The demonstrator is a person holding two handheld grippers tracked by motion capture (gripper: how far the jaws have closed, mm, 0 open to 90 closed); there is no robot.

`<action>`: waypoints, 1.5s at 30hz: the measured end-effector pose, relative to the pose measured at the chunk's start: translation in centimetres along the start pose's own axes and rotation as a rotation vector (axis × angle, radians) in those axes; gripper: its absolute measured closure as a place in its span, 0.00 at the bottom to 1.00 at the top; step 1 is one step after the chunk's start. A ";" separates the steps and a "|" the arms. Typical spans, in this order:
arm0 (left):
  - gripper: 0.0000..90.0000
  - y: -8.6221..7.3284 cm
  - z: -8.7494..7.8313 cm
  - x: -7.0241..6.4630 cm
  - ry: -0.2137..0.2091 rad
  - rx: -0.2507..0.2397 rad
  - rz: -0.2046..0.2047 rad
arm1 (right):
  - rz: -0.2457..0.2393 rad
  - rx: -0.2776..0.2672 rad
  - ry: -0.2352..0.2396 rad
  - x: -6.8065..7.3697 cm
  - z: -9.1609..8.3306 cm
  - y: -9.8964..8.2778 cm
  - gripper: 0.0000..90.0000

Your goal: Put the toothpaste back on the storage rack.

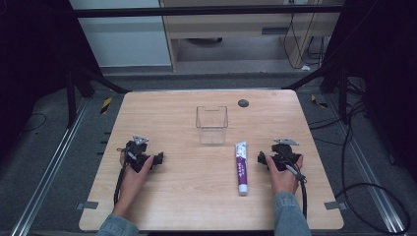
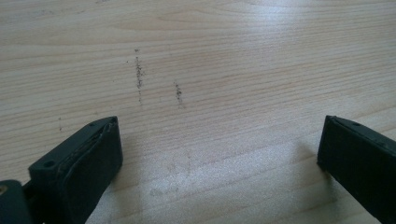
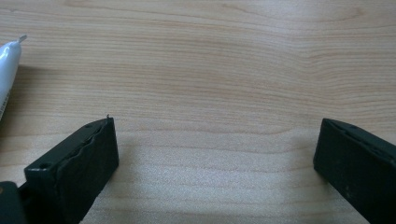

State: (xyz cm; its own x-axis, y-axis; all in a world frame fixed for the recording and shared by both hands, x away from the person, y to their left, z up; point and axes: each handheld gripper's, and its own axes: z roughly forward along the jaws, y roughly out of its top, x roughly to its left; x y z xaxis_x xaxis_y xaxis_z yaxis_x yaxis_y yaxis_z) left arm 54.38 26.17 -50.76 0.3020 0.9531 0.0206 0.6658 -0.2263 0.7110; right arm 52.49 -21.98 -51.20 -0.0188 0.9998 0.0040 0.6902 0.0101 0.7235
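Observation:
A white and purple tube (image 1: 241,166) lies on the wooden table (image 1: 187,196), lengthwise, right of centre. A clear plastic box (image 1: 212,124) stands upright behind it, near the table's middle. My right gripper (image 1: 262,158) rests on the table just right of the tube, open, nothing between its jaws. In the right gripper view the tube's flat end (image 3: 8,70) shows at the left edge, apart from the open gripper (image 3: 215,140). My left gripper (image 1: 158,158) rests at the table's left, open and holding nothing. In the left gripper view its jaws (image 2: 219,140) stand wide over bare wood.
A small dark round disc (image 1: 243,103) lies near the far edge of the table. Cables trail from both grippers toward the near edge. Dark frame struts and floor cables surround the table.

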 end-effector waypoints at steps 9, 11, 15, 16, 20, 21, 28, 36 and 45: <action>0.00 0.4 0.4 -0.2 0.009 0.001 -0.007 | -0.010 -0.004 0.015 -0.2 0.2 0.2 0.02; 0.00 0.5 0.5 -0.3 0.008 0.000 -0.006 | -0.007 -0.003 0.016 -0.2 0.2 0.2 0.03; 0.00 0.6 0.6 -0.3 0.010 -0.001 -0.008 | -0.027 0.001 0.037 0.1 -1.9 0.5 0.12; 0.00 0.6 0.6 -0.3 0.010 -0.001 -0.007 | -0.049 0.006 0.037 0.4 -2.6 0.5 0.12; 0.00 0.6 0.6 -0.3 0.007 -0.001 -0.008 | -0.085 0.005 0.064 1.9 -5.4 1.1 0.17; 0.00 0.6 0.6 -0.3 0.007 0.000 -0.008 | -0.096 0.001 0.077 2.4 -6.0 1.3 0.18; 0.00 0.5 0.5 -0.3 -0.004 0.000 0.002 | -0.189 0.007 0.123 5.3 -8.7 2.5 0.30; 0.00 0.2 0.2 -0.4 -0.009 -0.004 0.004 | -0.250 0.065 0.185 8.8 -9.0 2.5 0.39; 0.00 0.2 0.2 -0.4 -0.009 -0.002 0.005 | -0.259 0.119 0.193 10.5 -7.5 2.8 0.42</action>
State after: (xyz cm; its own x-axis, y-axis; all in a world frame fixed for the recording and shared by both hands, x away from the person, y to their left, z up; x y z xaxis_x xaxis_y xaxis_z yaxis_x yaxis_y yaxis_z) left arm 54.60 25.72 -50.77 0.3114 0.9501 0.0179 0.6632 -0.2308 0.7120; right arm 48.85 -11.56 -43.94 -0.3325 0.9426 -0.0307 0.7240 0.2760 0.6322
